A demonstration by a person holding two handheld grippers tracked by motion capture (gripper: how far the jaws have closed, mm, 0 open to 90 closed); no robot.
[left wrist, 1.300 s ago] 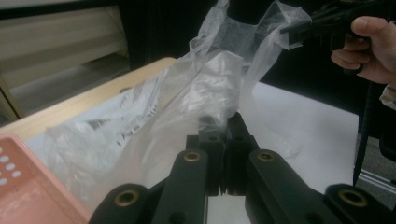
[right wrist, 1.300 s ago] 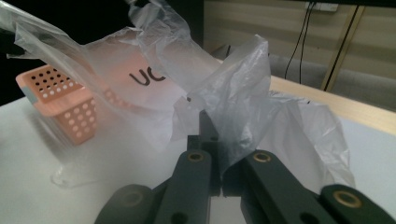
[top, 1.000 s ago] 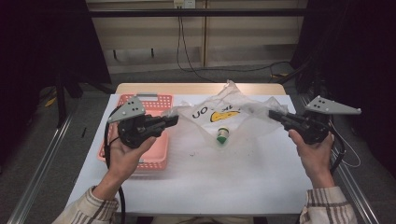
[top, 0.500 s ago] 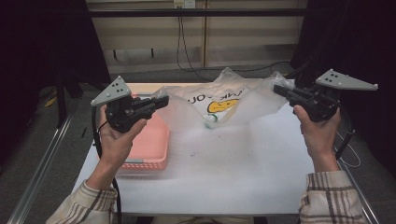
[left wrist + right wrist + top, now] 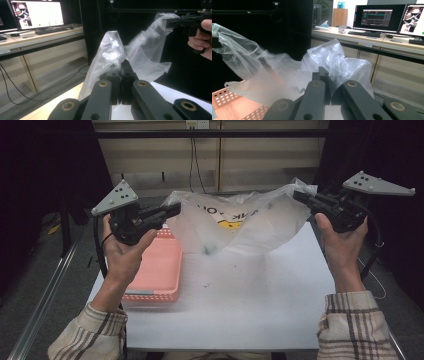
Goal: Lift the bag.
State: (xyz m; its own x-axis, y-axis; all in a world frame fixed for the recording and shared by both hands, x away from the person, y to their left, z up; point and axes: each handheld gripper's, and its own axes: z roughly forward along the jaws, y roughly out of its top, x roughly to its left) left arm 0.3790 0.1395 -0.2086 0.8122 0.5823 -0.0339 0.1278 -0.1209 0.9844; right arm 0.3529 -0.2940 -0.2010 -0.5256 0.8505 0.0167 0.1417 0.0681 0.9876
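I hold a clear plastic bag (image 5: 240, 222) stretched in the air between my two tools, above the white table (image 5: 225, 310). My left gripper (image 5: 172, 211) is clamped on one corner of the film, my right gripper (image 5: 298, 196) on the opposite corner. A small green item (image 5: 207, 250) sags in the bag's belly. Below my left tool sits a pink basket (image 5: 155, 270). To tip the contents out cleanly, I judge both pinches should stay firm and level.

Plastic bag (image 5: 240, 222) between both claws
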